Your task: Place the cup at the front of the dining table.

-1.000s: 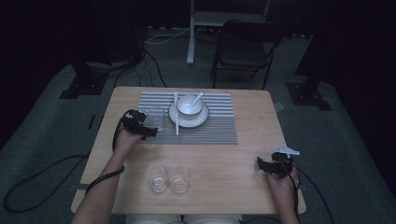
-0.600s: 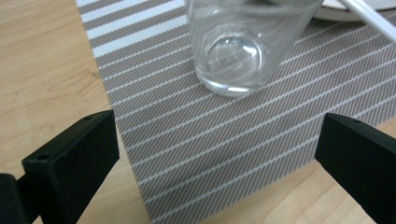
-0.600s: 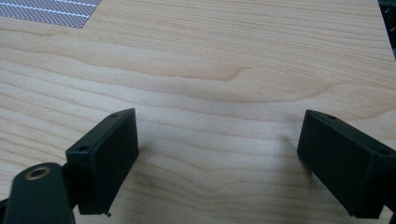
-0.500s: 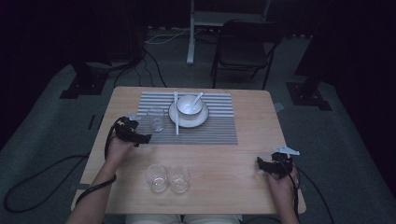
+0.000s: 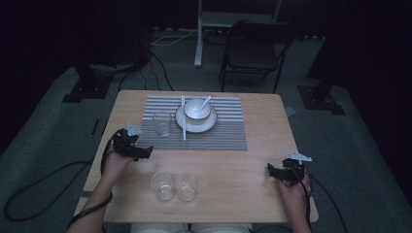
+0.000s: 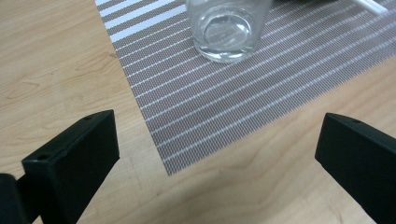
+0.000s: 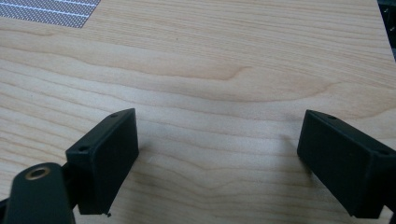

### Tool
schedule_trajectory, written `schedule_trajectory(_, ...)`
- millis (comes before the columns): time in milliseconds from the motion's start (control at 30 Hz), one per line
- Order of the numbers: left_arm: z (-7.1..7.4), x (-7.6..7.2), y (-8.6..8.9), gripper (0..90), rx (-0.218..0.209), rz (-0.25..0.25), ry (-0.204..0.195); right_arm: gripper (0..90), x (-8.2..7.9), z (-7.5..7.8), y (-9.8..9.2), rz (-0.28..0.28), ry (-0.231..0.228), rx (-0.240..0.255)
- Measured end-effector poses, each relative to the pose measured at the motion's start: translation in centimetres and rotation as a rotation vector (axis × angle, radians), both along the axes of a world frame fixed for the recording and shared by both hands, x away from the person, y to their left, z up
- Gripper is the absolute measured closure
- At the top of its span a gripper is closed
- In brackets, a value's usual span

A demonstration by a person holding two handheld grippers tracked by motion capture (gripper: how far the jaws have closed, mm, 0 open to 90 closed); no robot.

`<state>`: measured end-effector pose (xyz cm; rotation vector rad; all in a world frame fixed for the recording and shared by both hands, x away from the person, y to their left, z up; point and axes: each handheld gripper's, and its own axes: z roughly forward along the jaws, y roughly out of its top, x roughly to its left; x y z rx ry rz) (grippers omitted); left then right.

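The left hand-held gripper (image 5: 144, 151) hovers low over the wooden surface (image 5: 252, 165), just off the near left corner of the striped mat (image 5: 228, 131). Its jaws are spread wide with nothing between them; in the left gripper view they frame the mat's corner and bare wood. Straight ahead of it, a little beyond the jaws and apart from them, a clear glass (image 5: 162, 124) stands upright on the left part of the mat; the same glass (image 6: 227, 29) shows at the top of the left gripper view, untouched.

To the right of this hand-held gripper and nearer the person, two more glasses stand side by side on the bare wood, the left one (image 5: 162, 185) touching or almost touching the right one (image 5: 187, 187). Beyond them, farther along the mat, a white bowl (image 5: 197, 109) sits on a saucer (image 5: 210, 124) with a spoon (image 5: 206, 102) resting in it, and a white chopstick-like stick (image 5: 183, 119) lies across the saucer's left edge.

The right hand-held gripper (image 5: 270, 170) rests near the right front edge, well apart from everything else. Its jaws are also spread, holding nothing, with plain wood between them.
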<state>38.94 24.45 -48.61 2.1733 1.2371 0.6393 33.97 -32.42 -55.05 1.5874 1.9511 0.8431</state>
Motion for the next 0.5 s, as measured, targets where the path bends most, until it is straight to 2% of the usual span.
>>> schedule_trajectory(167,-0.4,-1.1,0.4,0.0,-0.009,0.01,-0.013,11.9,0.0,0.0,0.0,0.0,0.0,0.0)
schedule_trajectory(300,-0.9,-2.0,0.9,0.0,-0.025,0.012,-0.001,11.9,0.0,0.0,0.0,0.0,0.0,0.0)
schedule_trajectory(500,-1.7,-3.5,1.9,0.0,-0.032,0.031,-0.008,11.9,0.0,0.0,0.0,0.0,0.0,0.0)
